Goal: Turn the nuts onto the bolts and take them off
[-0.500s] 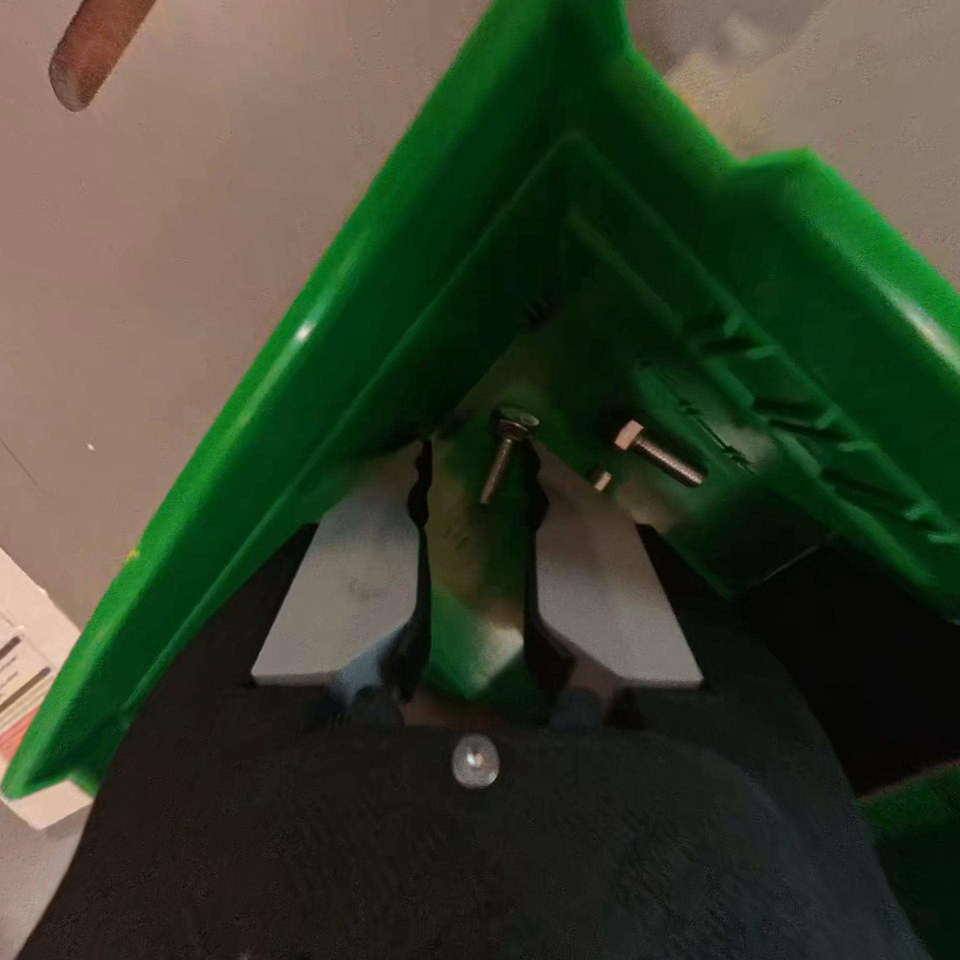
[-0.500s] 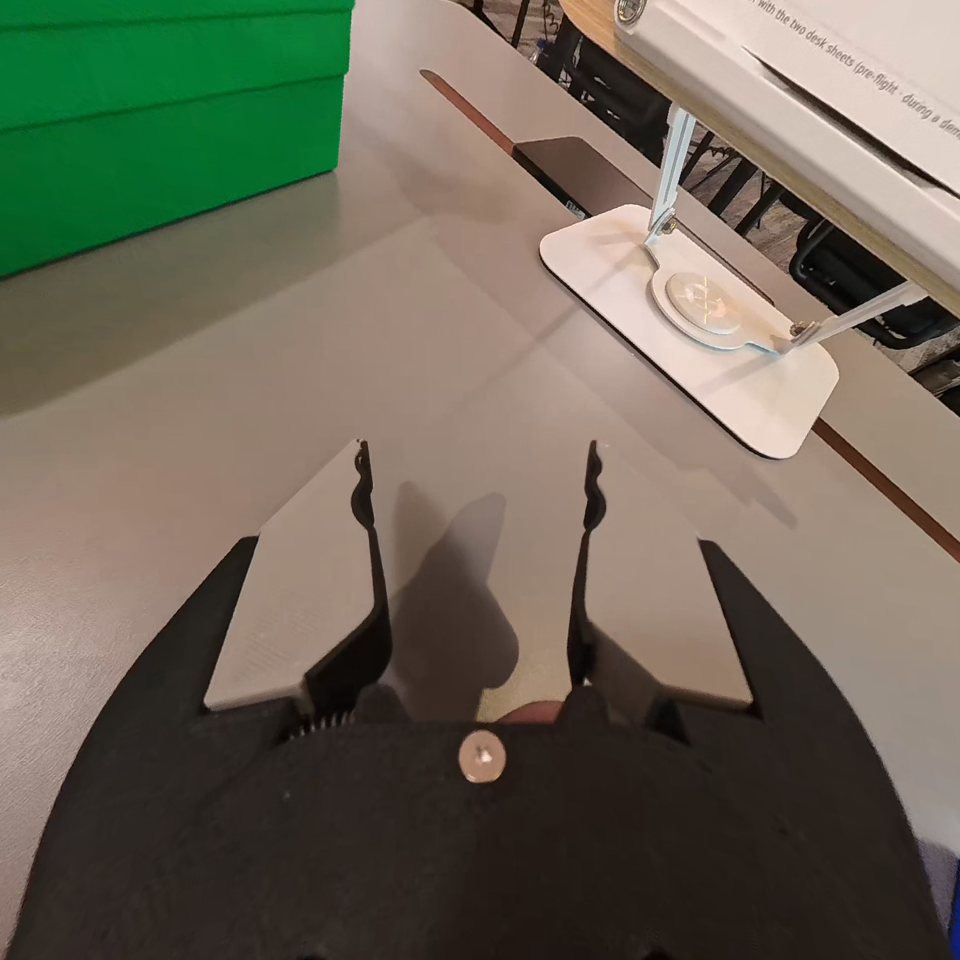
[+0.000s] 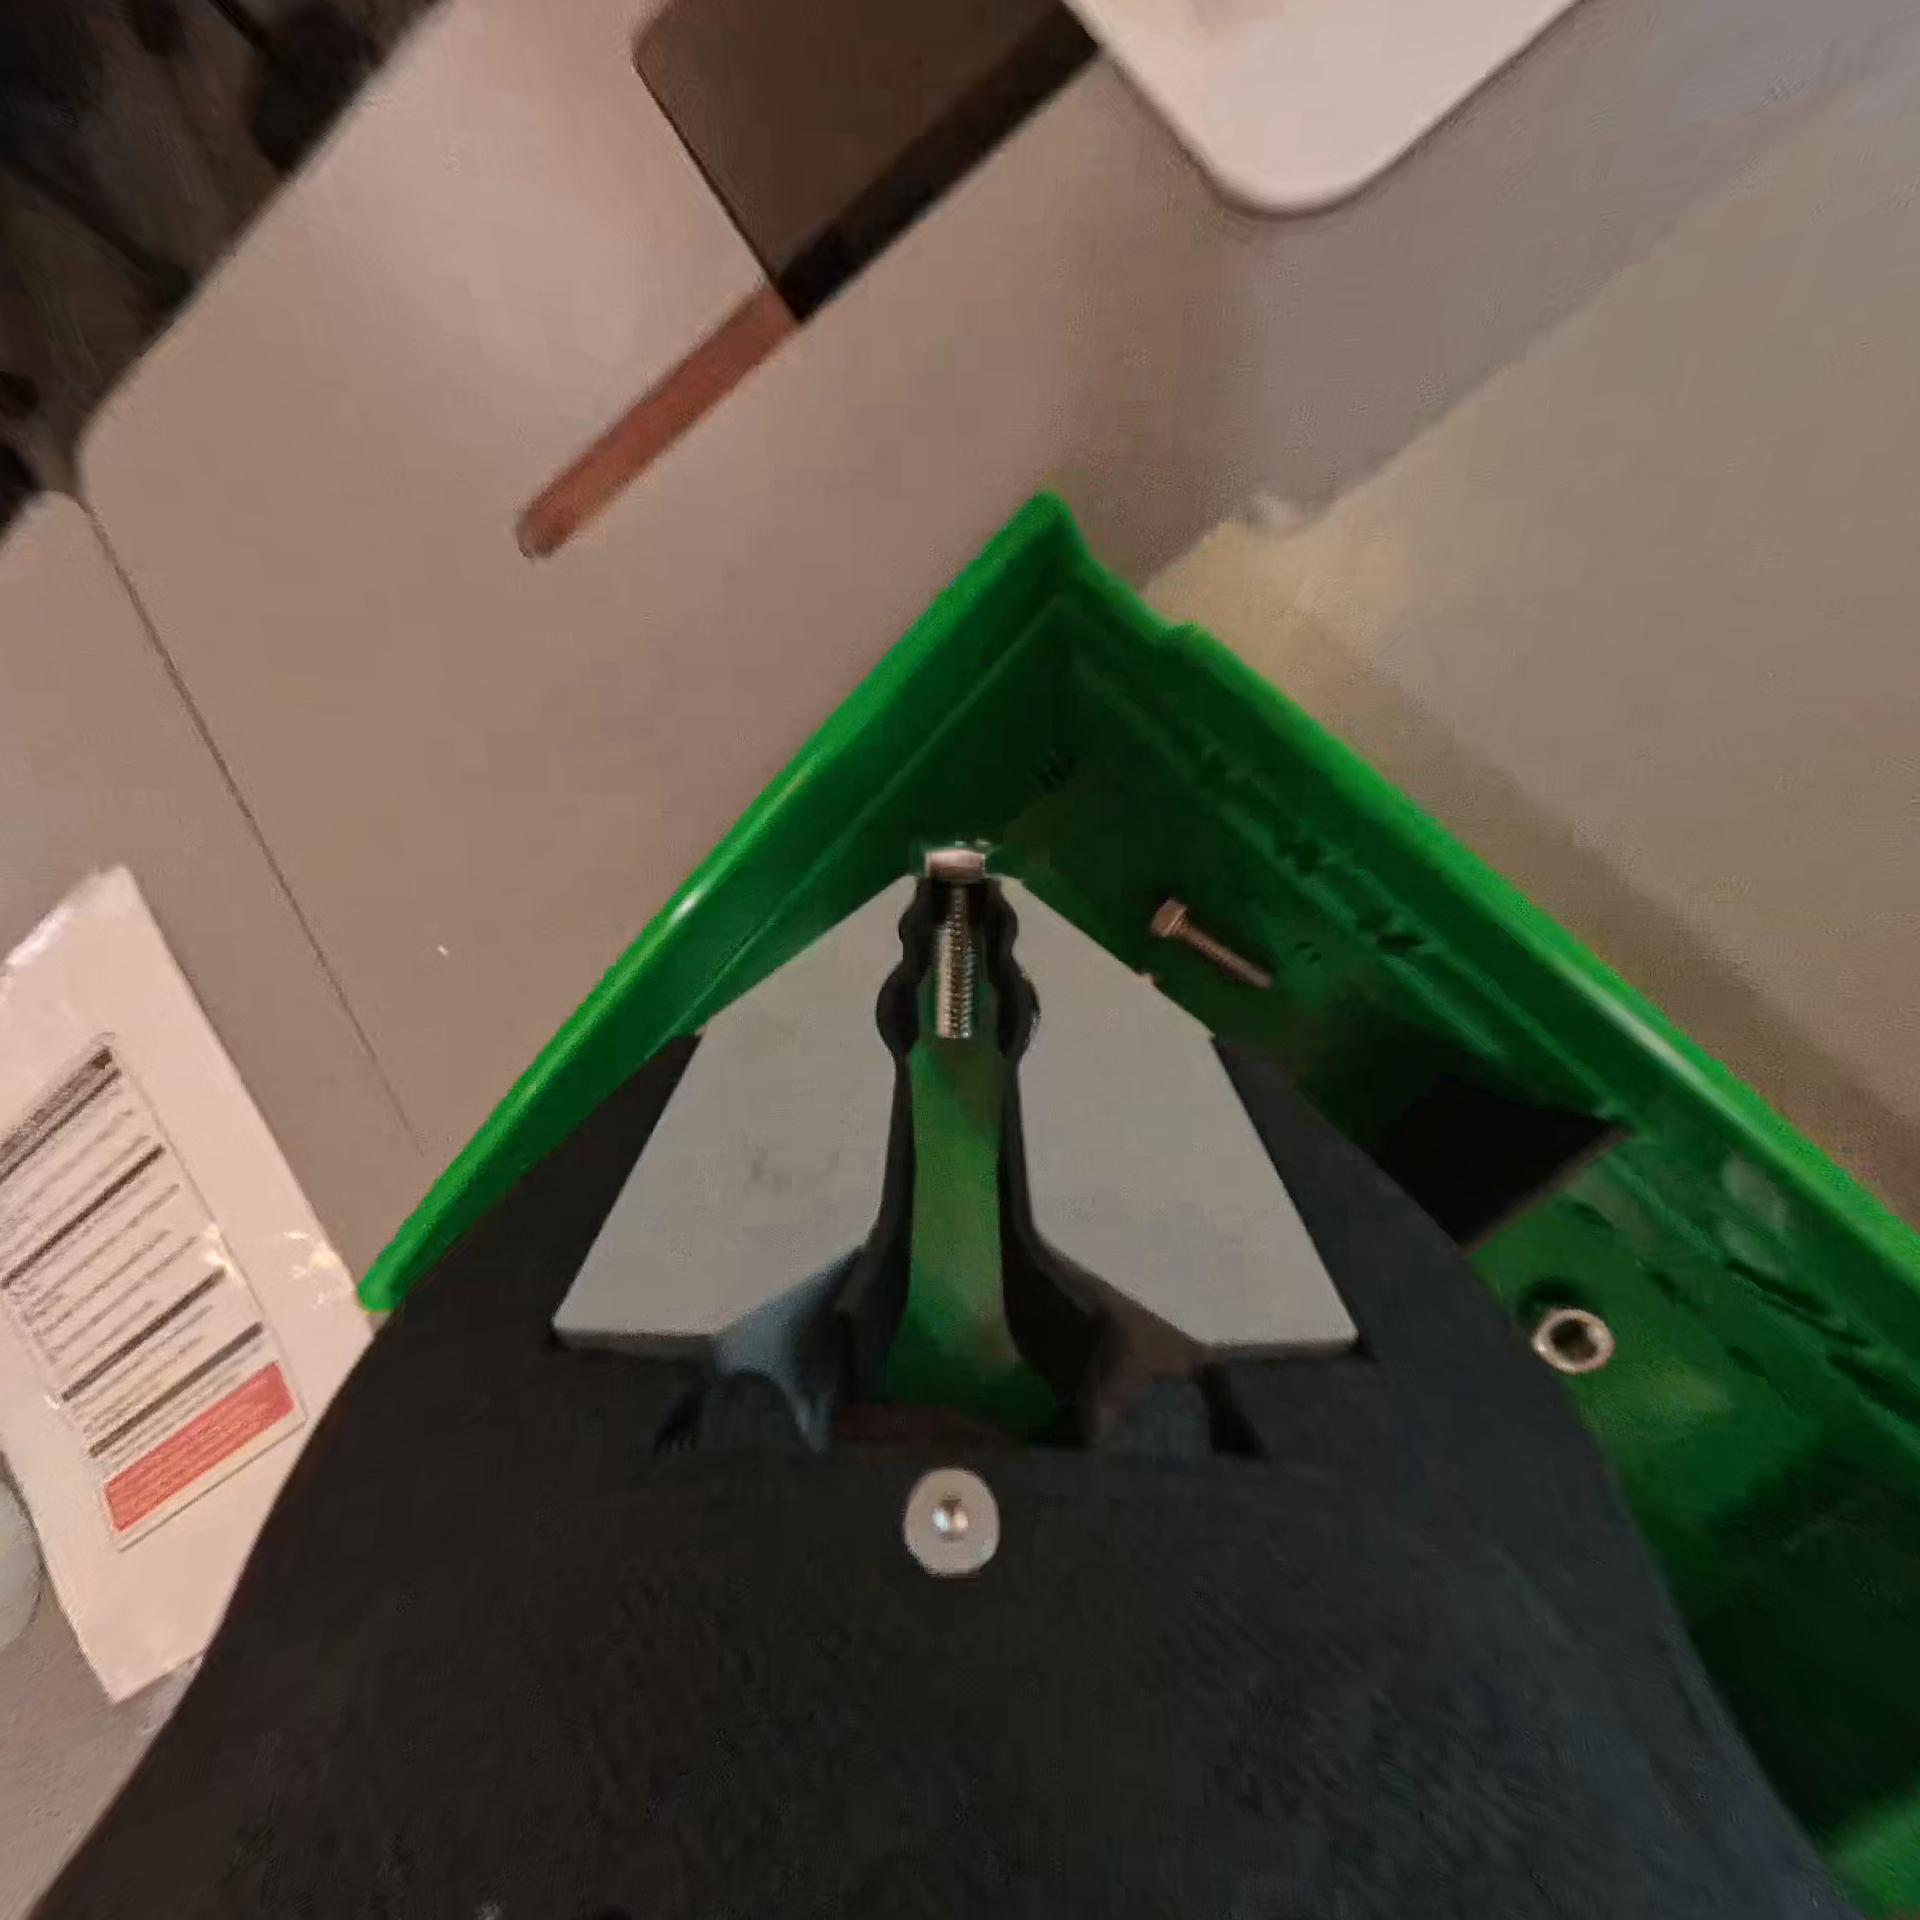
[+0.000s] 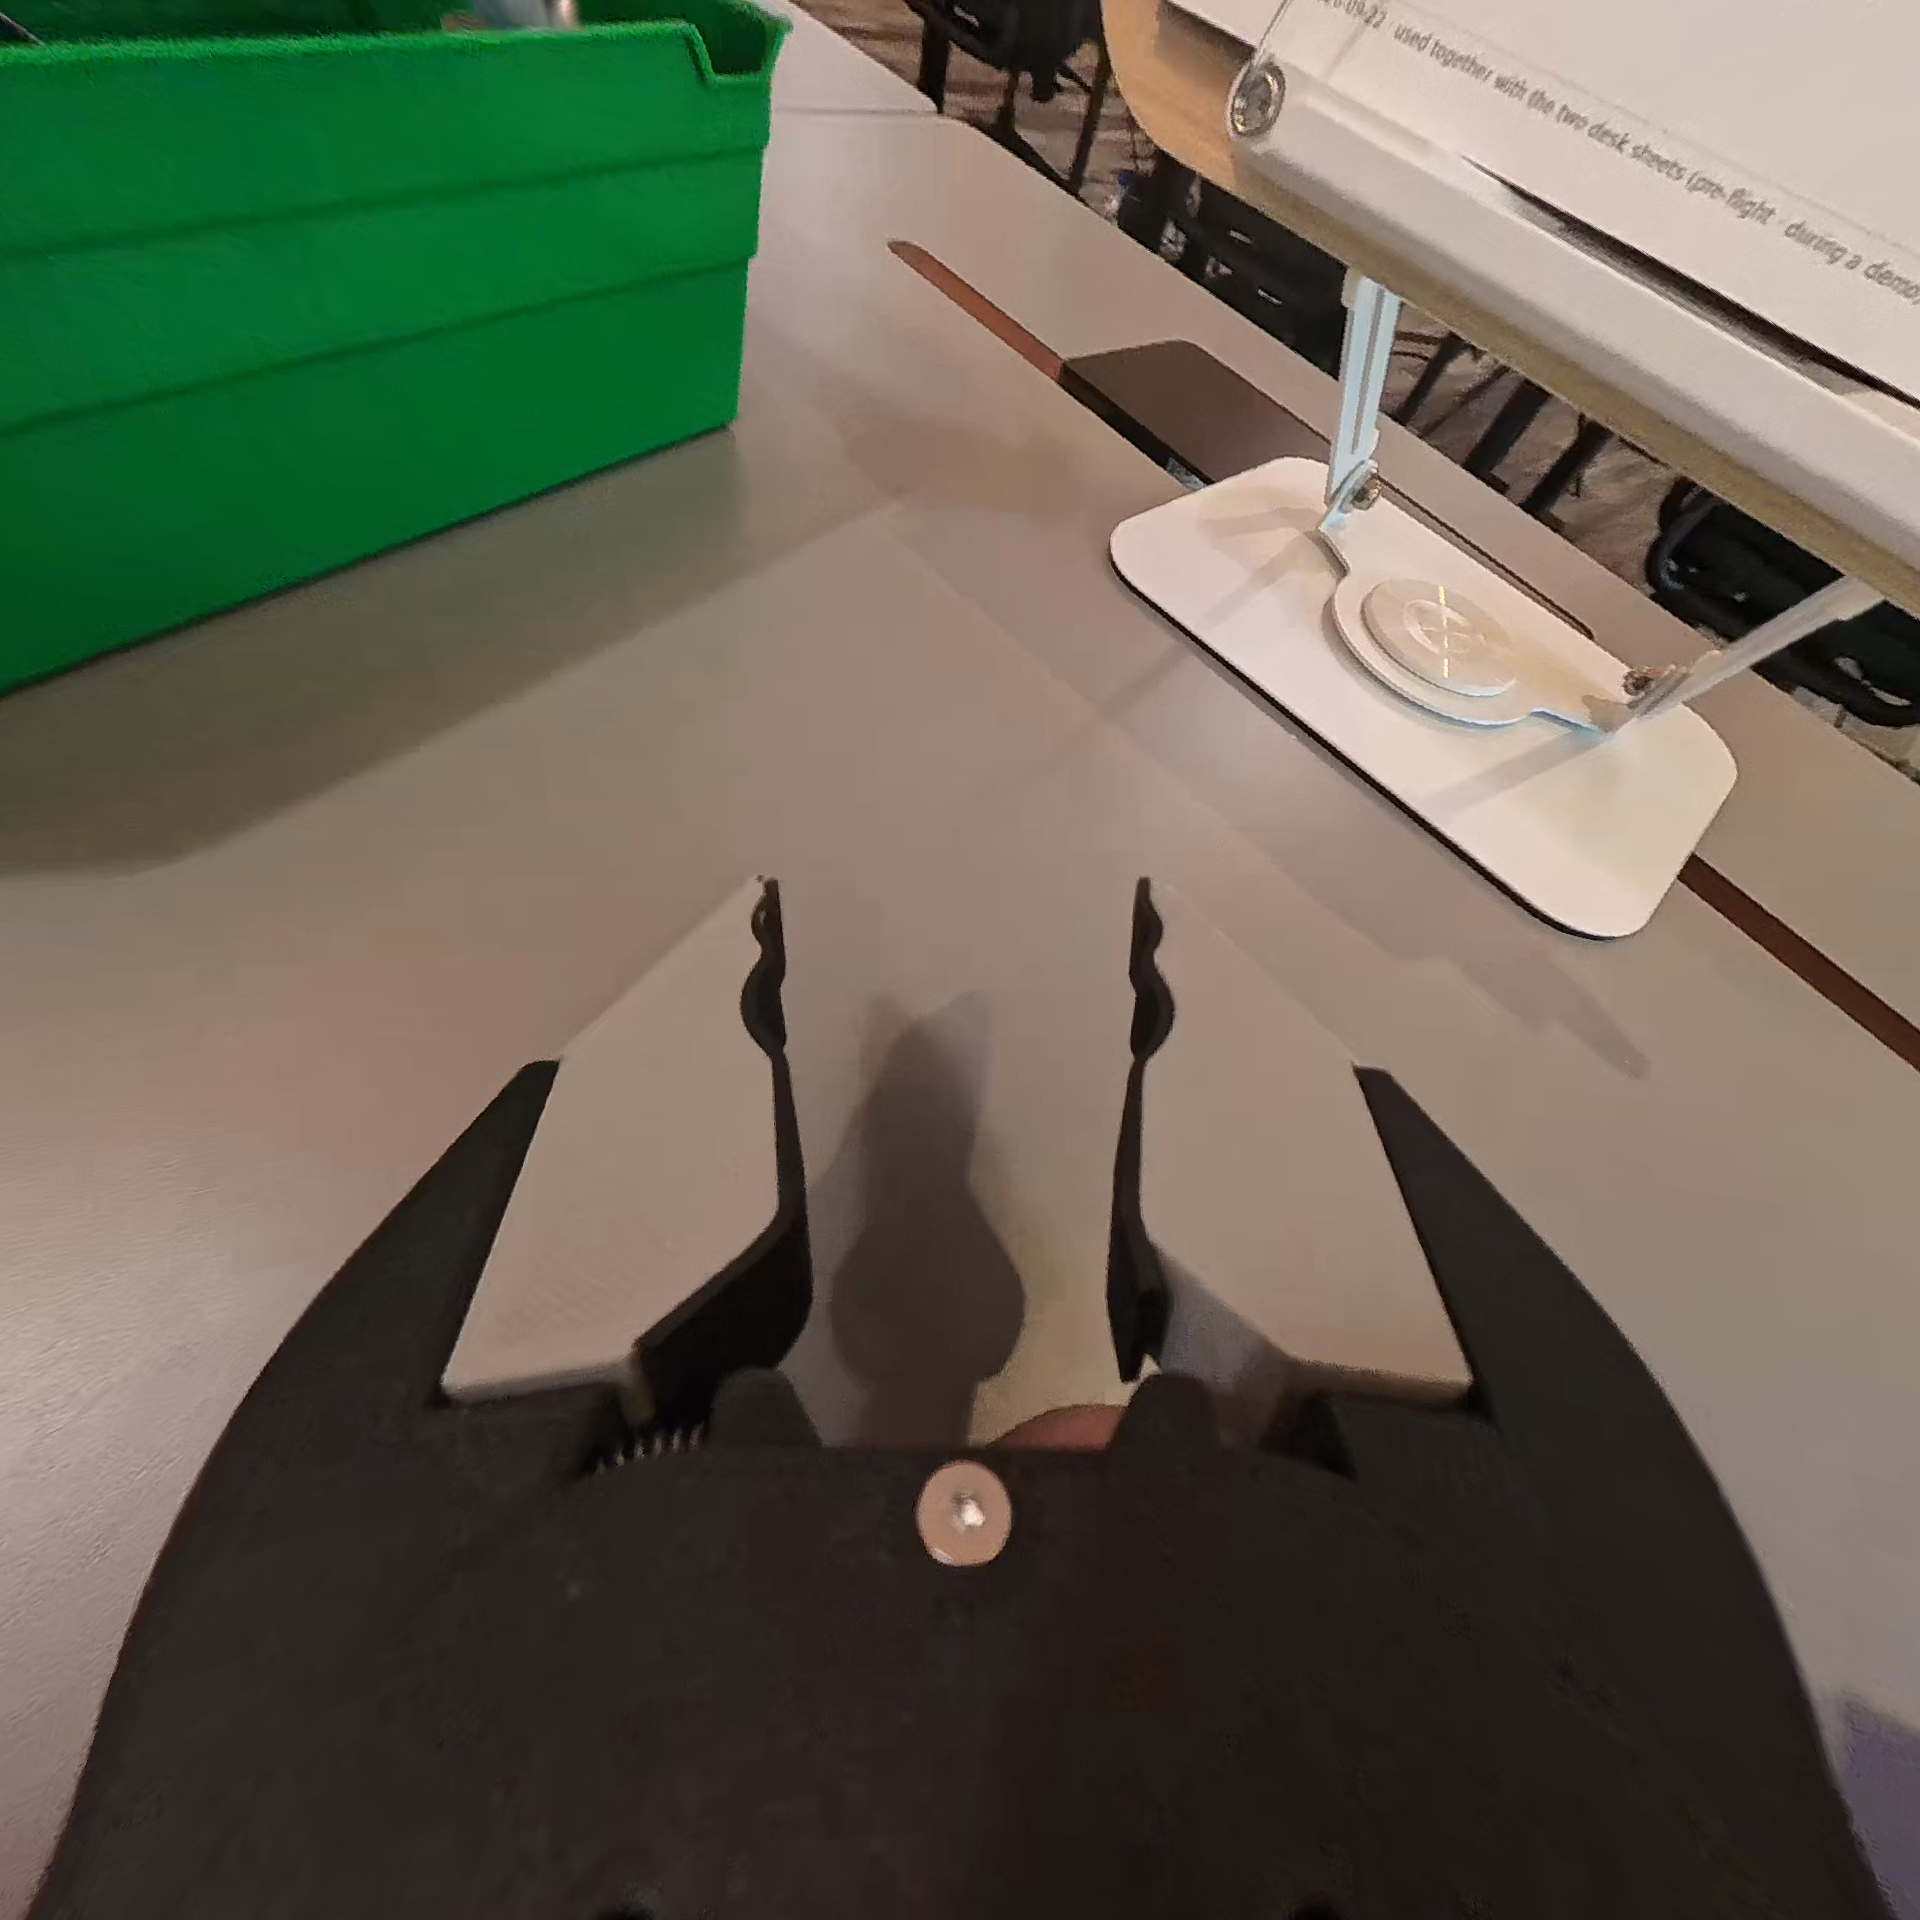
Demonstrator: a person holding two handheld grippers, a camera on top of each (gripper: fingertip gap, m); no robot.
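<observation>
In the left wrist view my left gripper [image 3: 956, 914] is shut on a steel bolt [image 3: 953, 977]. The bolt's head points away from me, at the fingertips, and its threaded shank runs back between the jaws. The gripper is above the far corner of a green bin [image 3: 748, 883]. A second bolt [image 3: 1210, 943] lies on the bin floor to the right. A nut [image 3: 1574, 1338] lies farther right in the bin. In the right wrist view my right gripper [image 4: 954, 904] is open and empty above the grey table [image 4: 935, 748]. The green bin [image 4: 364, 312] stands to its far left.
A white stand base [image 4: 1455, 707] with a metal arm sits on the table at the right, under a tilted white board [image 4: 1610, 208]. A laminated paper sheet [image 3: 135, 1247] lies on the table left of the bin. A brown slot [image 3: 655, 436] runs across the table.
My left gripper has shut on the bolt that lay between its fingers and has lifted it up out of the bin corner. My right gripper has moved back a little and stayed open.
</observation>
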